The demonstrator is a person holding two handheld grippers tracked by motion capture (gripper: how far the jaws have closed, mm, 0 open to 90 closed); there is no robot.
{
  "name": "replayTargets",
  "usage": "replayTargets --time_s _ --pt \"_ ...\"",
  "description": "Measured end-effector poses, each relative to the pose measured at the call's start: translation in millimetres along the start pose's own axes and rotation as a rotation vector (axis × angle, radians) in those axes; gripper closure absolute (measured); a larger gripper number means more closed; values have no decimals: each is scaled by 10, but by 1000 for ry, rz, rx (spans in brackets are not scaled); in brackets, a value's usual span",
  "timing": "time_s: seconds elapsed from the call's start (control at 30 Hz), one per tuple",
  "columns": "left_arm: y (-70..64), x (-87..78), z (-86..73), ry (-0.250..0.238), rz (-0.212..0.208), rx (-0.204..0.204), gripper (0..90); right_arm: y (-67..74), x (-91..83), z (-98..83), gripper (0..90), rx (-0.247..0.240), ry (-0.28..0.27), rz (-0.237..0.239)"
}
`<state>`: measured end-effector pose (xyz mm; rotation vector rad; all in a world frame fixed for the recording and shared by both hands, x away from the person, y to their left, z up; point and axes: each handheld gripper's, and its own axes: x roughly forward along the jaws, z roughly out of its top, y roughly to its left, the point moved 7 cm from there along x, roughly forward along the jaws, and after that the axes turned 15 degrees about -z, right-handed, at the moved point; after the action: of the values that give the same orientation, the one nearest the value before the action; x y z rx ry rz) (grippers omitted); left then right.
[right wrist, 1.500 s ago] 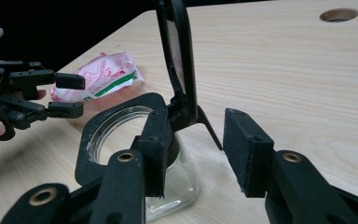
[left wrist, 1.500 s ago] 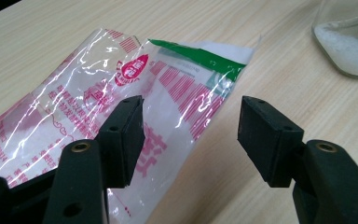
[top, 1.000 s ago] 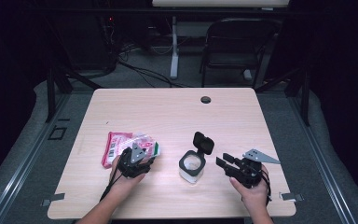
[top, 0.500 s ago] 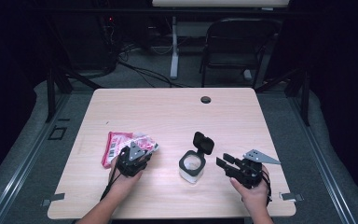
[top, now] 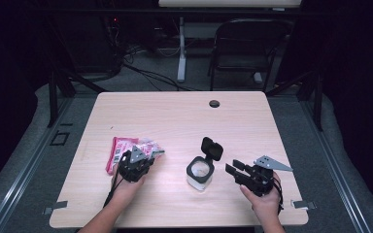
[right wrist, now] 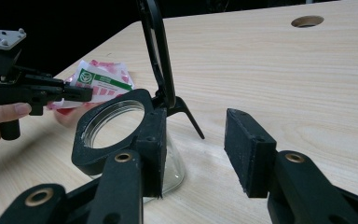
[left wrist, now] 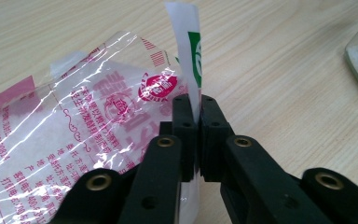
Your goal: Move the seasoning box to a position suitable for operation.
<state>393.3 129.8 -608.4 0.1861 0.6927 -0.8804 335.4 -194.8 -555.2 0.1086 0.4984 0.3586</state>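
Two risks were judged: the thin sachet (left wrist: 186, 56), clamped edgewise between the left gripper (left wrist: 195, 109) jaws, might slip; the jar (right wrist: 121, 140), beside the right gripper (right wrist: 200, 144) jaws held apart, might be toppled.

**What we see on the table**

The packet (top: 126, 148) lies toward our left on the table (top: 184, 116), under the left gripper (top: 148, 158). The open-lidded jar (top: 200, 171) stands between it and the right gripper (top: 233, 171). A hole (top: 214, 103) sits far behind.

overhead view, two close claw-mounted views
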Motion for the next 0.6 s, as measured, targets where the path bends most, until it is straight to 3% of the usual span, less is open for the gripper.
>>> replayTargets --time_s 0.27,0.6 --pt "18 -8 -1 -5 1 -7 891 6 2 -3 592 0 1 2" --pt "69 43 -27 23 67 4 735 12 2 -11 592 -4 4 3"
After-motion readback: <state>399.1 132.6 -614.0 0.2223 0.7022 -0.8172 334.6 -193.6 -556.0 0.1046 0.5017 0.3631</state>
